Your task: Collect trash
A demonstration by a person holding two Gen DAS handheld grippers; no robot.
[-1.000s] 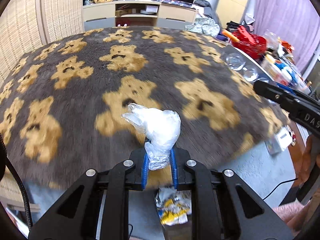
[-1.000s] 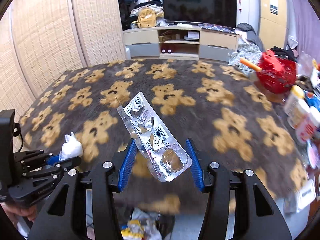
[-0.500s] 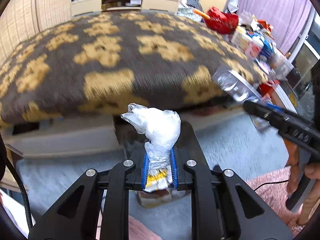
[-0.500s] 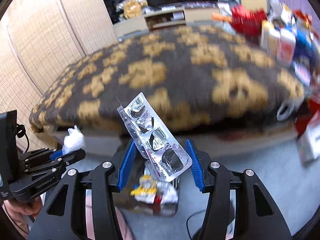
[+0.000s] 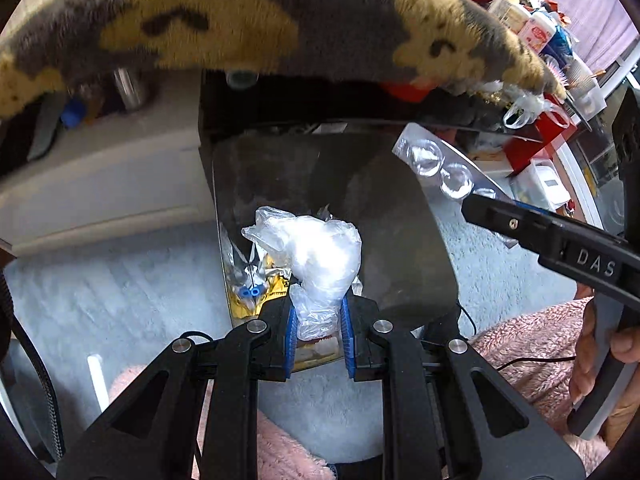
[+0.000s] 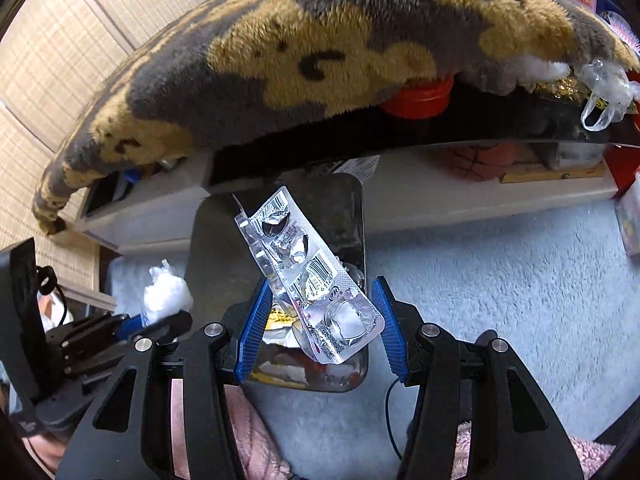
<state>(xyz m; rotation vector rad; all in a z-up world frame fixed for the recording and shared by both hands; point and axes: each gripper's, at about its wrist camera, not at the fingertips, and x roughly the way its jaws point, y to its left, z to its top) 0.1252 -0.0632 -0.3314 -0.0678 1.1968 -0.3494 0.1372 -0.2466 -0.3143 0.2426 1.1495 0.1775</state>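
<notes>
With neither piece dropped yet, the left gripper pinched a crumpled clear plastic wrapper and the right gripper clasped a silver blister pack, both poised over the dark trash bin already holding wrappers.

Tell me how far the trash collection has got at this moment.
Done: the bin already holds wrappers. In hand: the left tool grips a crumpled plastic bag, and the right tool holds an empty blister pack, both above the open bin. Left: release both. A loose plastic wrapper sits at the bear blanket's edge.
</notes>
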